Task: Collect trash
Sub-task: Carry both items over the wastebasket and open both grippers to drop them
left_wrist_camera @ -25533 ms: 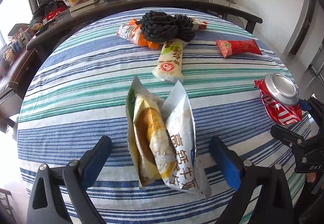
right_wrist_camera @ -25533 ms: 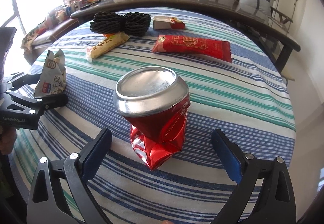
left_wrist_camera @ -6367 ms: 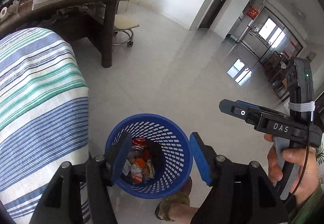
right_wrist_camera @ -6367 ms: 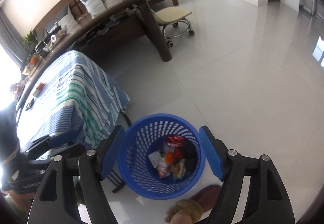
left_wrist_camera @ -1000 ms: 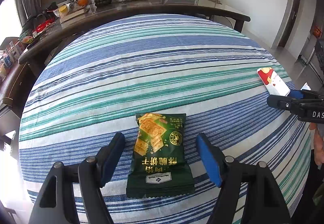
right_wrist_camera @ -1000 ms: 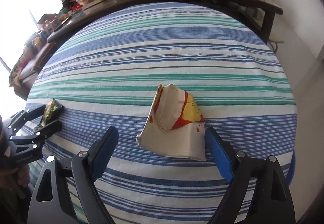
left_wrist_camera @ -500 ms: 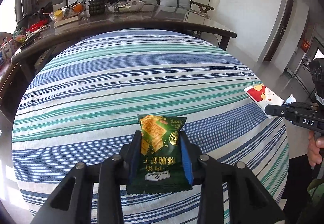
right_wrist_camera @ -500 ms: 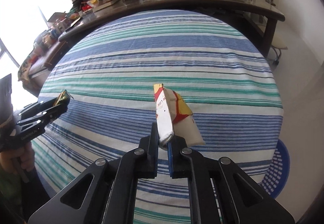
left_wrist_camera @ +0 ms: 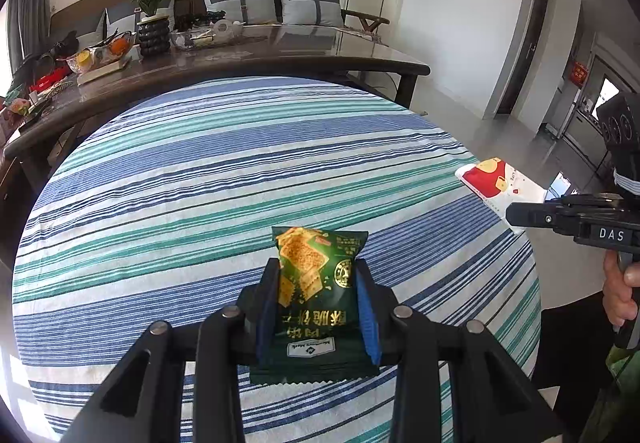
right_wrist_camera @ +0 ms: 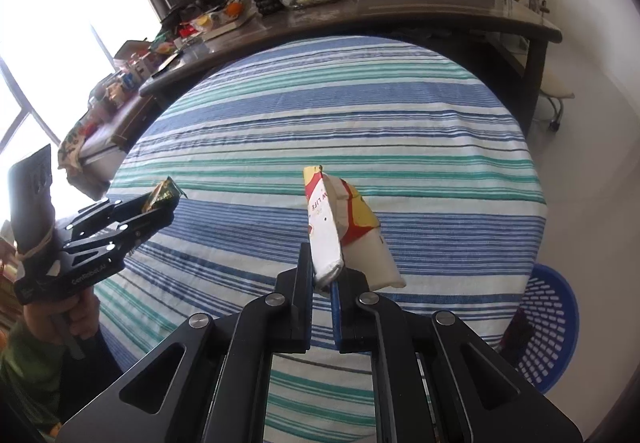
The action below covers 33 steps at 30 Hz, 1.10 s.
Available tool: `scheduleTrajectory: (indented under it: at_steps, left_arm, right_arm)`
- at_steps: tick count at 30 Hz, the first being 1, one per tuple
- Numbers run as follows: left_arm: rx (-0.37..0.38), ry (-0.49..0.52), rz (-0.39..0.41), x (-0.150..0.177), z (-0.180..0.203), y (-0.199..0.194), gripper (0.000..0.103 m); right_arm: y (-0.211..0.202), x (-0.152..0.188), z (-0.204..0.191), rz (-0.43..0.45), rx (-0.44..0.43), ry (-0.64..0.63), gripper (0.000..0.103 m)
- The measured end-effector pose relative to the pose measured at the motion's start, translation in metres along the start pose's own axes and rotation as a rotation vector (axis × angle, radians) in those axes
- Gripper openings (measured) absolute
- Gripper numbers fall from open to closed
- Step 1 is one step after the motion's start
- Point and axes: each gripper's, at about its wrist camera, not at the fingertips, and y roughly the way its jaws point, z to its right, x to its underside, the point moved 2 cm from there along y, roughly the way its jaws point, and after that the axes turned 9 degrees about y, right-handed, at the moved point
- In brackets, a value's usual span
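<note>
Green cracker packet (left_wrist_camera: 316, 295) being clamped in the left gripper (left_wrist_camera: 316, 307), white-and-red wrapper (right_wrist_camera: 340, 231) being pinched flat in the right gripper (right_wrist_camera: 322, 283); both being carried clear above the striped counter (right_wrist_camera: 320, 115), presumably for dropping into the blue basket (right_wrist_camera: 552, 323) (floor, right).

Right gripper (right_wrist_camera: 322, 275) pinches white-and-red wrapper (right_wrist_camera: 344, 231) above striped tablecloth (right_wrist_camera: 320, 115).

A round table (left_wrist_camera: 200, 171) fills mid-frame, covered by a blue, teal and white striped cloth (right_wrist_camera: 360, 115) that drapes over its edge.
</note>
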Motion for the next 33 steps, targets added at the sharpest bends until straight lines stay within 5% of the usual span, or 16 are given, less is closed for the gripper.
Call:
scheduleTrajectory:
  at_steps: [14, 25, 33]
  left_arm:
    - [0.124, 0.038, -0.004, -0.034, 0.087, 0.019, 0.035]
    - [0.376, 0.196, -0.05, -0.083, 0.259, 0.064, 0.035]
    - [0.4, 0.226, -0.171, -0.074, 0.328, 0.151, 0.035]
  right_arm:
    - [-0.05, 0.004, 0.06, 0.07, -0.011, 0.09, 0.006]
    - [-0.094, 0.041, 0.216, 0.05, 0.121, 0.373, 0.006]
    - [-0.076, 0.07, 0.307, 0.011, 0.118, 0.592, 0.006]
